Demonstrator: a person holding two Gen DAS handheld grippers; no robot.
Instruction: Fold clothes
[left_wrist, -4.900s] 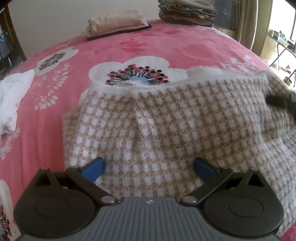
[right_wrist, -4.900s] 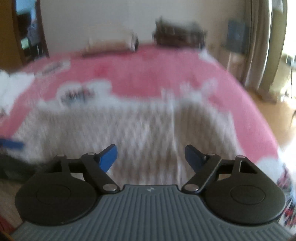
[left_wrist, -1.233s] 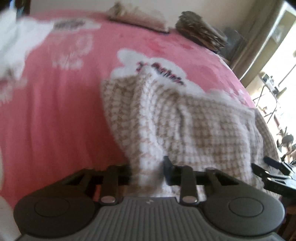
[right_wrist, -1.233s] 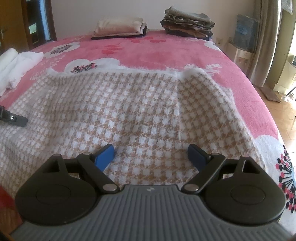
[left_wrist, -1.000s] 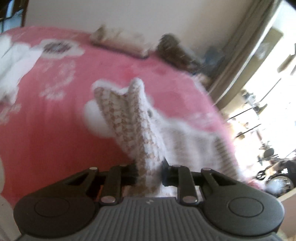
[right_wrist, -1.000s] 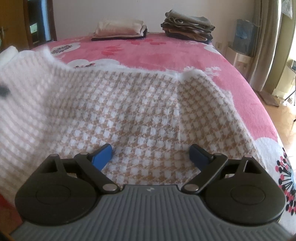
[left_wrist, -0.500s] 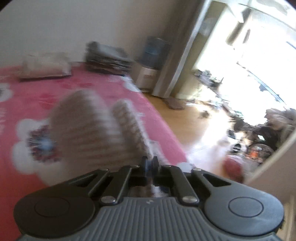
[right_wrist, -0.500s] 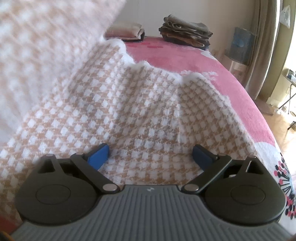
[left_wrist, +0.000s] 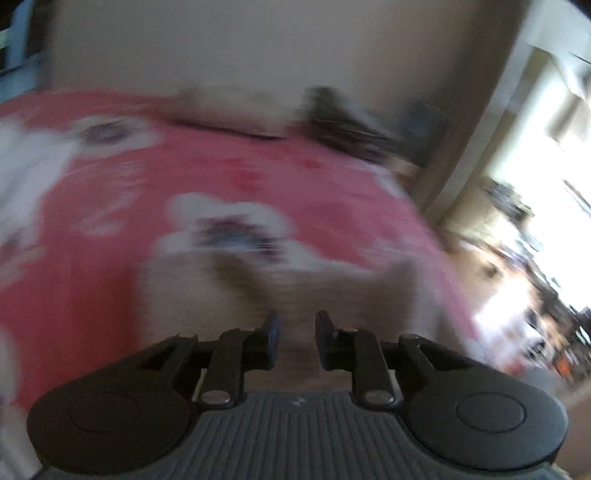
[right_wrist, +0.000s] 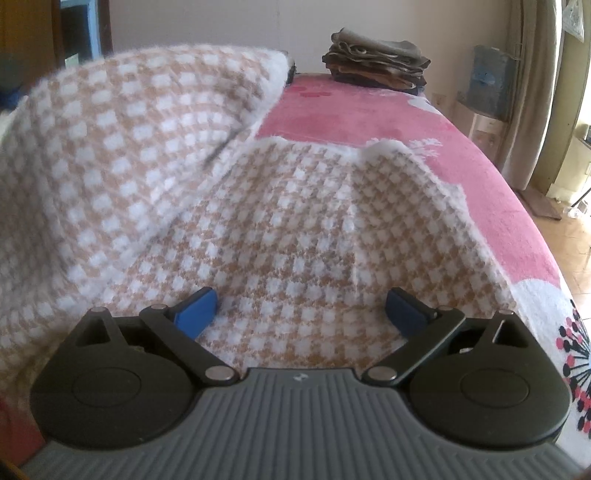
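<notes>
A beige-and-white checked cloth lies spread on the pink flowered bed cover. Its left part is lifted and curls over toward the middle. My right gripper stands wide open low over the cloth's near edge, nothing between its blue pads. The left wrist view is heavily blurred. There my left gripper has its jaws a little apart and opening, and the cloth shows as a beige smear just ahead of them, seemingly not pinched.
A stack of folded dark clothes sits at the bed's far end. A white cloth lies at the left of the bed. The bed's right edge drops to a tiled floor, with a curtain beyond.
My left gripper carried the cloth's left edge up and across to the right, then swung back and parted its jaws. The flap now arcs over the cloth. The right gripper stayed put.
</notes>
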